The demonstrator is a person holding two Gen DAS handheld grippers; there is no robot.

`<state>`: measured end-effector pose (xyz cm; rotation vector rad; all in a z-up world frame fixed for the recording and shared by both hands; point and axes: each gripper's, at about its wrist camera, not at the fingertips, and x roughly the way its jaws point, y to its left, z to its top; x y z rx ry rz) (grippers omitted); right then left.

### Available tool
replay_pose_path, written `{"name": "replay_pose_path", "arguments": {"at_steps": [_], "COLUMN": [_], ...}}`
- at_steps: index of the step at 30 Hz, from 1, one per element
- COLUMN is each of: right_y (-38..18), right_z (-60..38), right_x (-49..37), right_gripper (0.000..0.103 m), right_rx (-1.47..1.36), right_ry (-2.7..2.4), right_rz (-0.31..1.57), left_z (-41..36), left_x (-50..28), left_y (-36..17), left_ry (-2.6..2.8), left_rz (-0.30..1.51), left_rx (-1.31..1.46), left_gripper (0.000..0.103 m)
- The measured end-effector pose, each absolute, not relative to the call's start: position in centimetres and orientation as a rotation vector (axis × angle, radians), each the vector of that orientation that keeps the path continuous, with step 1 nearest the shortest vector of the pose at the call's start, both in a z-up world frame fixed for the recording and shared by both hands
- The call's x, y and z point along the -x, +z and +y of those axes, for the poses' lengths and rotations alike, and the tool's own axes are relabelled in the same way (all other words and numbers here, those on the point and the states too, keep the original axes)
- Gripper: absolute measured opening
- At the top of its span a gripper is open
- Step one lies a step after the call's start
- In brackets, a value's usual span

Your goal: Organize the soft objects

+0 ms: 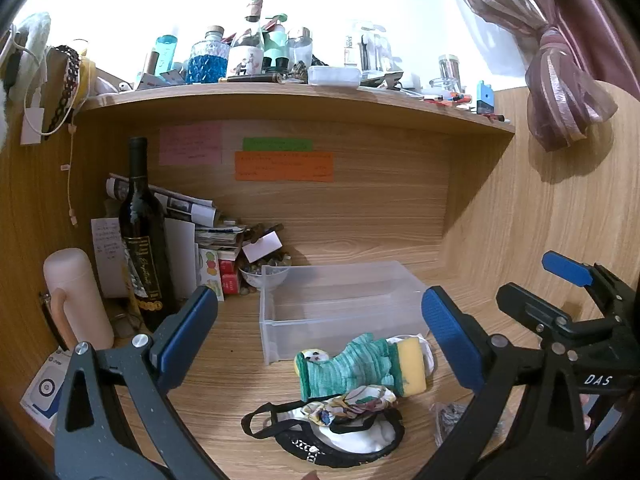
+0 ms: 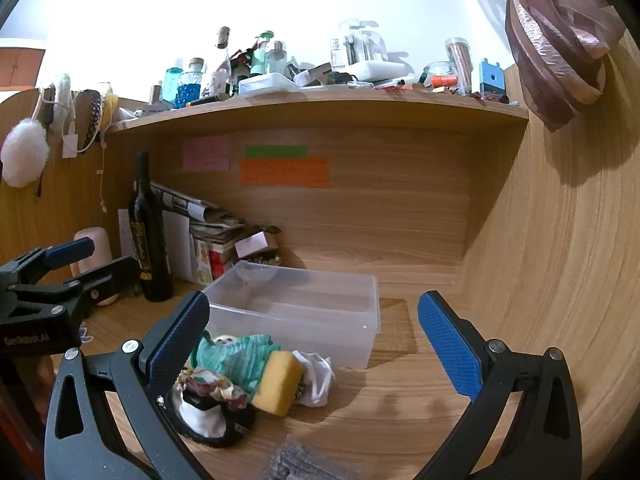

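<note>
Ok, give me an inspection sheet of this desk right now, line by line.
Surface: wooden desk, under a shelf.
Job's things: clear bin empty; green sock, yellow sponge, floral cloth and white cloth piled in front of it.
Clutter: wine bottle, pink flask, stacked papers, bowl.
Grippers: left tongs and right tongs open, holding nothing.
Cables: cord hanging at left wall.
Surroundings: crowded shelf, tied curtain.
</note>
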<state>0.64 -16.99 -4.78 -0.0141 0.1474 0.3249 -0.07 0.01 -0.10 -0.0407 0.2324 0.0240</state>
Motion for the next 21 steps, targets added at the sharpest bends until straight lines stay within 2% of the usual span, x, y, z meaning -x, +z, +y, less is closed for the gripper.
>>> {"name": "replay_pose_path", "arguments": {"at_steps": [21], "right_y": [-4.73], "right_z": [-17.20], "right_x": [-0.45], "right_gripper": [0.103], "right_rx": [-0.008], "right_ry": [0.334], "right_rz": [0.139], "left_z": [-0.08], "left_x": [0.34], "left_y": [-0.10], "left_ry": [0.026], "left_rz": [0.228], "left_rx": [0.027], "left_gripper": [0.103]}}
